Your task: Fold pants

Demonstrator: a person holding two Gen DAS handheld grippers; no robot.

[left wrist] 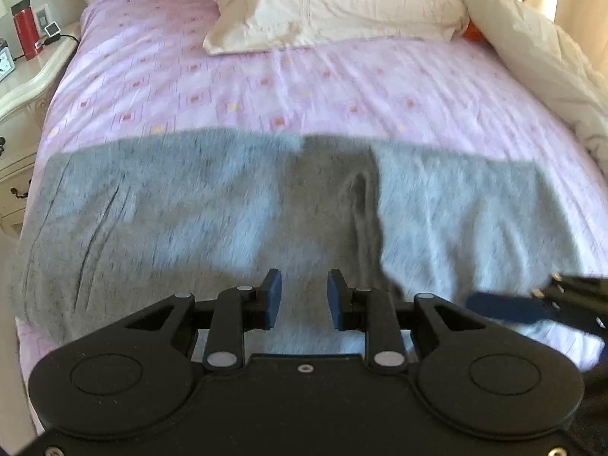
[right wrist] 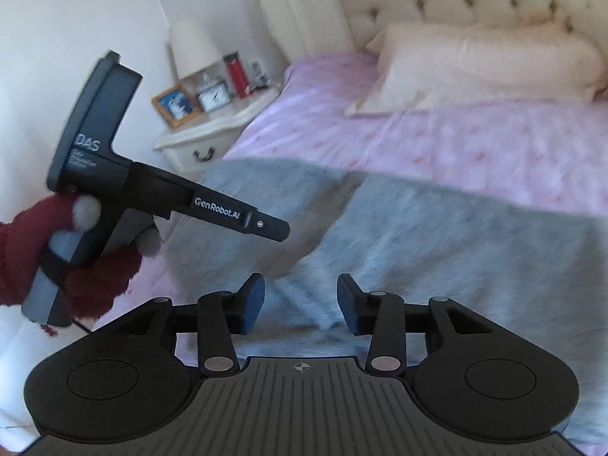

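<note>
Nearest, the left gripper (left wrist: pixel 304 296) hangs over the grey pants (left wrist: pixel 190 205) with its jaws narrowly apart and nothing between them. The right gripper (right wrist: pixel 300 300) has its jaws wider, also empty, likely so the cloth lies free. The pants stretch flat across the near part of the bed (left wrist: pixel 228 87), probably already folded leg on leg, ready for the next fold. Beyond lie 1 pillow (left wrist: pixel 323 11) and a nightstand (right wrist: pixel 212 129) beside the bed.
</note>
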